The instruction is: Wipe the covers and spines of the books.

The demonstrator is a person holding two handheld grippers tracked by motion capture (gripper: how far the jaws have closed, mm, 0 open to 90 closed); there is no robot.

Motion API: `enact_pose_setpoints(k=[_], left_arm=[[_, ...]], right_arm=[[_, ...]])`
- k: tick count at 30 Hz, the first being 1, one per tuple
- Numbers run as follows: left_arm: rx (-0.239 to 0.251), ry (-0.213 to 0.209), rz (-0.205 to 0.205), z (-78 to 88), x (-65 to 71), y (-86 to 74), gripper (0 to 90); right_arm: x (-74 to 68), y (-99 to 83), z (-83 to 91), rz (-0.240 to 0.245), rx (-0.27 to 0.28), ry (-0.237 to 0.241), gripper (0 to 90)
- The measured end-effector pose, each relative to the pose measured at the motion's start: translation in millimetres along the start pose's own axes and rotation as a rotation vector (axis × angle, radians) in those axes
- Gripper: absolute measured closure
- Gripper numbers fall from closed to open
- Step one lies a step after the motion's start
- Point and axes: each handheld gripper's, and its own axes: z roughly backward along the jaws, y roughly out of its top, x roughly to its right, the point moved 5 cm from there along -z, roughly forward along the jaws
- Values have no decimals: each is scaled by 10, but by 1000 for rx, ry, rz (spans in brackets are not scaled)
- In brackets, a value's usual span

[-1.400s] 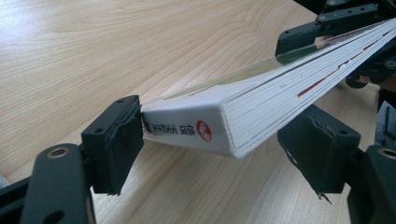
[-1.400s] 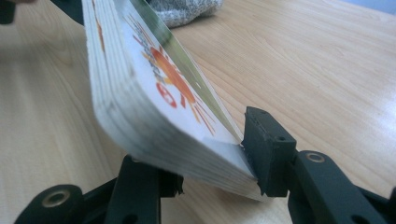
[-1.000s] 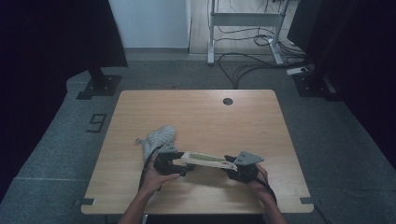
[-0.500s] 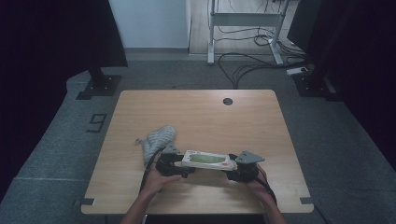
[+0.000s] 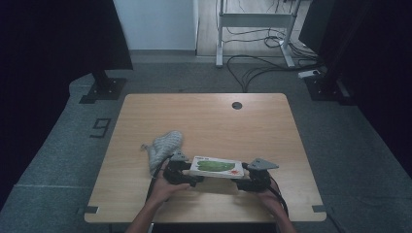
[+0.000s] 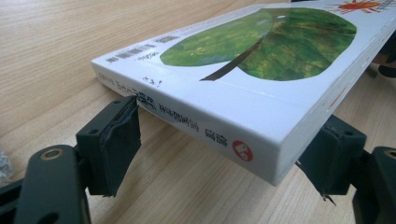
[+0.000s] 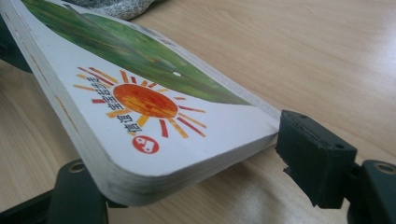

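A white board book [image 5: 216, 166] with a green leaf and a red sun on its cover lies near the table's front edge, cover up, between my two grippers. My left gripper [image 5: 180, 169] is at its left end. In the left gripper view, the spine corner of the book [image 6: 243, 84] sits between the wide jaws of the left gripper [image 6: 222, 149], one pad [image 6: 114, 140] touching the spine. My right gripper [image 5: 248, 175] is at its right end and has just been opening. The book's rounded end [image 7: 154, 121] lies between the jaws of the right gripper [image 7: 196, 179], unpressed.
A crumpled grey cloth [image 5: 163, 144] lies just behind the left gripper, close to the book. The wooden table [image 5: 204, 121] has a round cable hole [image 5: 236, 105] at the back. The person's hands [image 5: 163, 190] come in over the front edge.
The book has tipped from nearly edge-on to flat, so its cover now faces up. Both hands have stayed about where they were.
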Motion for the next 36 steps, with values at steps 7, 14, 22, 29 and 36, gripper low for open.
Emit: enact_pose_setpoints(k=[7, 14, 22, 29, 36], left_arm=[[-19, -5, 4, -33, 3, -35, 209], [-38, -22, 7, -69, 7, -66, 222], [-55, -25, -6, -105, 27, -84, 225], [-73, -30, -16, -154, 41, -109, 224], [-90, -32, -24, -209, 59, -133, 224]], right_arm=[[-4, -41, -2, -30, -19, -2, 255], [-2, -68, -18, -33, -38, -3, 246], [7, -96, -38, -39, -63, 4, 252], [-3, -131, -80, -24, -93, 0, 250], [-17, -157, -89, 5, -112, 13, 268]])
